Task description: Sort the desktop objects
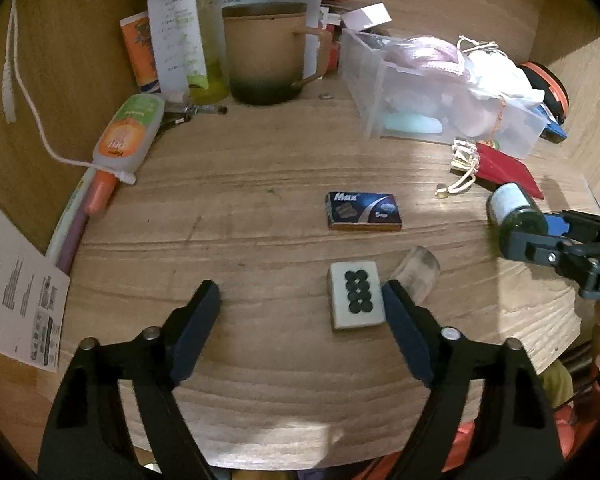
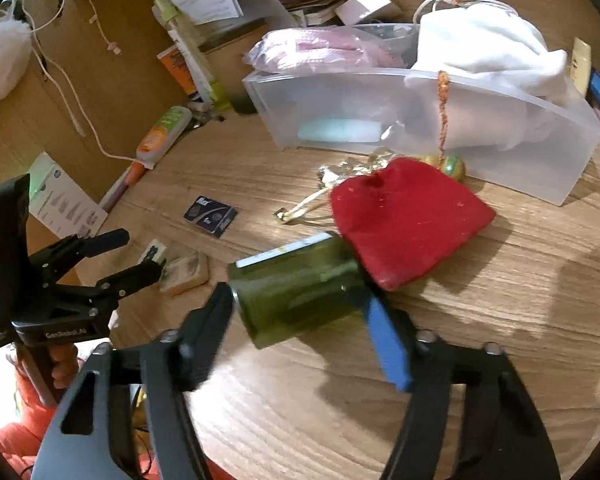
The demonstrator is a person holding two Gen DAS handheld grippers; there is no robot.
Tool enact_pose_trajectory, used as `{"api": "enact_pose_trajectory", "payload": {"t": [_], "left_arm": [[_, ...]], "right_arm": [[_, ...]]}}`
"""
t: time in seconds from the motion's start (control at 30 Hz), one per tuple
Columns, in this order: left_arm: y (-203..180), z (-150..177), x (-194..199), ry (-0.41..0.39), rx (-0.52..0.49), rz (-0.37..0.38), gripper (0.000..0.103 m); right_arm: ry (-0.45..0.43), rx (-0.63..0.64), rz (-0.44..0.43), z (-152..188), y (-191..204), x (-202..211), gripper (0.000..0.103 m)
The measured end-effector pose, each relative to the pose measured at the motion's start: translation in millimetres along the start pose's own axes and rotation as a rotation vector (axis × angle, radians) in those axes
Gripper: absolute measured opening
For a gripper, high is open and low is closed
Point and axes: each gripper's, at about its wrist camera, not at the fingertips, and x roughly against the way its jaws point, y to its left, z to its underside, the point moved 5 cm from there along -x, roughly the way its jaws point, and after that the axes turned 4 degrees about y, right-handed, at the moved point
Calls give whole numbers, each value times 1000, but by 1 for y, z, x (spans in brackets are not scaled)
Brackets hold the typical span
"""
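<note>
My left gripper (image 1: 300,300) is open and low over the wooden desk. A mahjong tile (image 1: 356,294) with dark circles lies just inside its right finger. A clear eraser-like block (image 1: 418,272) lies beside that finger. A blue Max box (image 1: 363,211) lies farther ahead. My right gripper (image 2: 300,300) is shut on a green glass bottle (image 2: 296,286), held above the desk next to a red pouch (image 2: 408,220). The bottle also shows in the left wrist view (image 1: 514,208). The left gripper appears in the right wrist view (image 2: 136,256).
A clear plastic bin (image 1: 440,96) holding cloth and pink items stands at the back right; it shows in the right wrist view (image 2: 420,120). A brown mug (image 1: 268,52), tubes, a sanitizer bottle (image 1: 128,132), papers and a white cord crowd the back left.
</note>
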Motion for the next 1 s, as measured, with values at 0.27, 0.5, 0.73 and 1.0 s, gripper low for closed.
{"api": "enact_pose_trajectory", "payload": {"t": [0.27, 0.5, 0.73, 1.0], "left_arm": [[-7, -3, -3, 10, -44, -3, 52], [-9, -4, -5, -5, -60, -11, 24], [-1, -8, 5, -57, -36, -43, 24], [-9, -25, 44, -163, -43, -22, 24]], "right_arm": [[-32, 26, 25, 4, -3, 7, 57], [-65, 97, -3, 10, 12, 23, 57], [-103, 161, -44, 9, 34, 36, 57], [-146, 201, -88, 0, 53, 51, 57]]}}
